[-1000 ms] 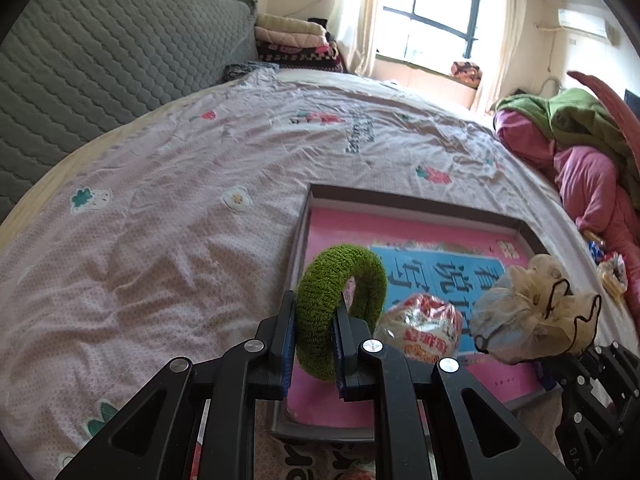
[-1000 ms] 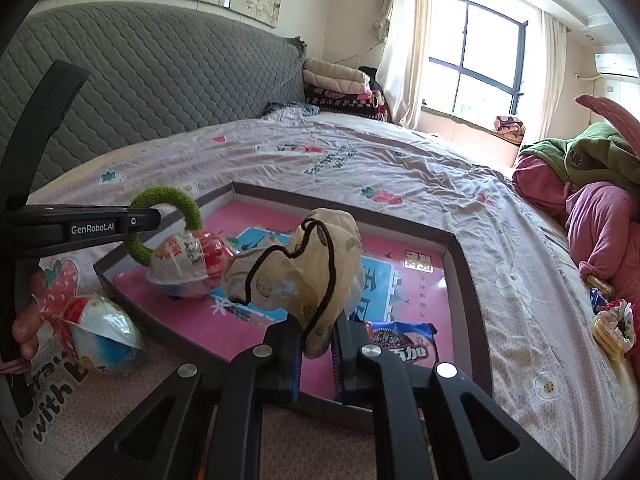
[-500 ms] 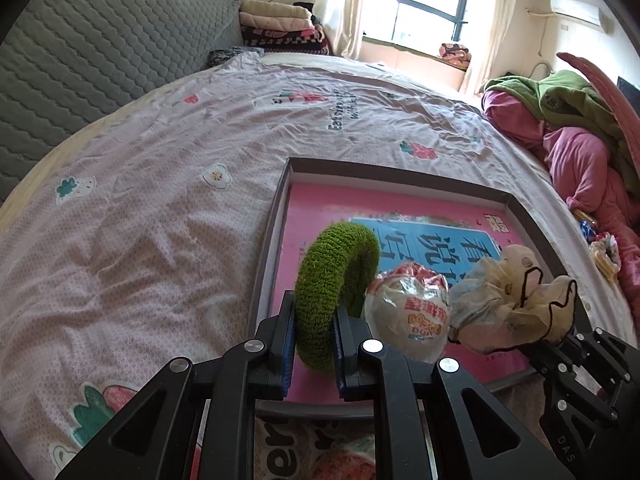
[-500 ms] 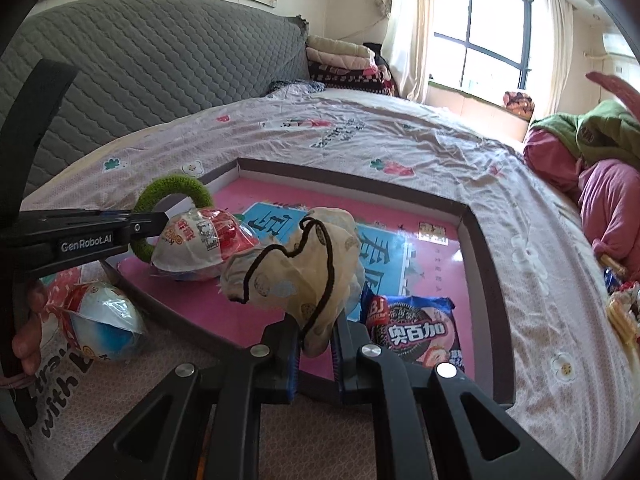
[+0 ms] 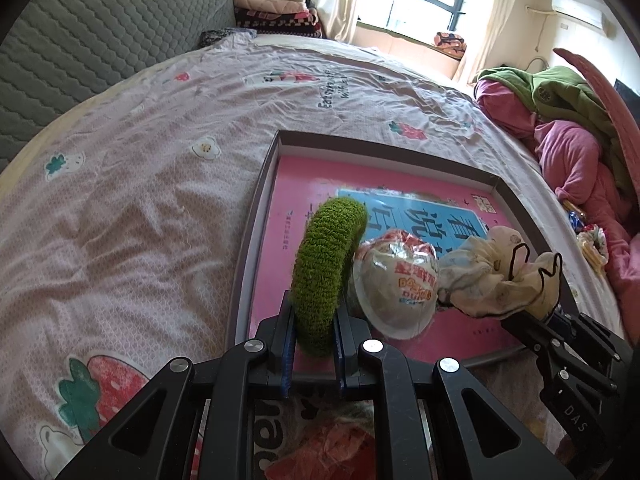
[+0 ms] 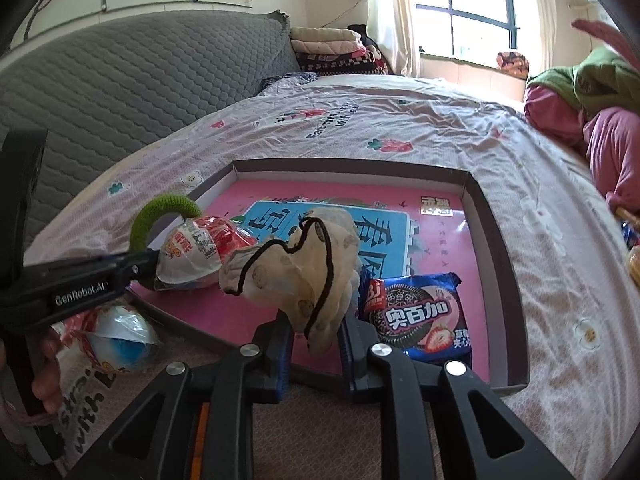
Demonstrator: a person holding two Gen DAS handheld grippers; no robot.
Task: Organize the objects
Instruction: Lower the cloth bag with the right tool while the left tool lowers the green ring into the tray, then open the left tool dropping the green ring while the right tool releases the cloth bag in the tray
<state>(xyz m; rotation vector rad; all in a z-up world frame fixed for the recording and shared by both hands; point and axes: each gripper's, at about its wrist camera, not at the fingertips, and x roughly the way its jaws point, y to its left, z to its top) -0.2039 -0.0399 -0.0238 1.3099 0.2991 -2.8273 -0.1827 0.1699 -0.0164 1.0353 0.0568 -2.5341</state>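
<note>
A: Nearest the lens, what is each hand-held gripper doing?

B: The left hand-held gripper [image 5: 313, 330] is clamped on a green fuzzy hair band [image 5: 326, 280], which stands upright on edge over the near left corner of the tray. The right hand-held gripper [image 6: 316, 334] has just been opening its jaws; the cream scrunchie [image 6: 298, 268] with the dark cord edging sits between them, but I cannot tell whether the pads press on it.

A: Anything outside the tray, close in?

B: Yes, a blue and white wrapped ball [image 6: 120, 336] lies on the bed just in front of the tray's near left edge, beside the person's hand [image 6: 42, 364] on the left tool's handle.

A: And the tray itself?

B: It is a shallow dark-rimmed box tray [image 6: 496, 240] lying on the bed, with a pink floor and a blue printed panel. Inside, near the front edge on the right, lies a blue cookie packet [image 6: 416, 316]. On the left side sits a red and white wrapped egg-shaped toy [image 6: 200, 254], just beside the hair band and touching the scrunchie in the left view. The far half of the tray shows only its printed floor.

A: Beyond it?

B: The pale floral bedsheet [image 5: 160, 184] runs back to a grey quilted headboard [image 6: 140, 80], with folded blankets [image 6: 332, 46] stacked by the window, and a heap of pink and green clothing [image 5: 568, 132] on the right.
</note>
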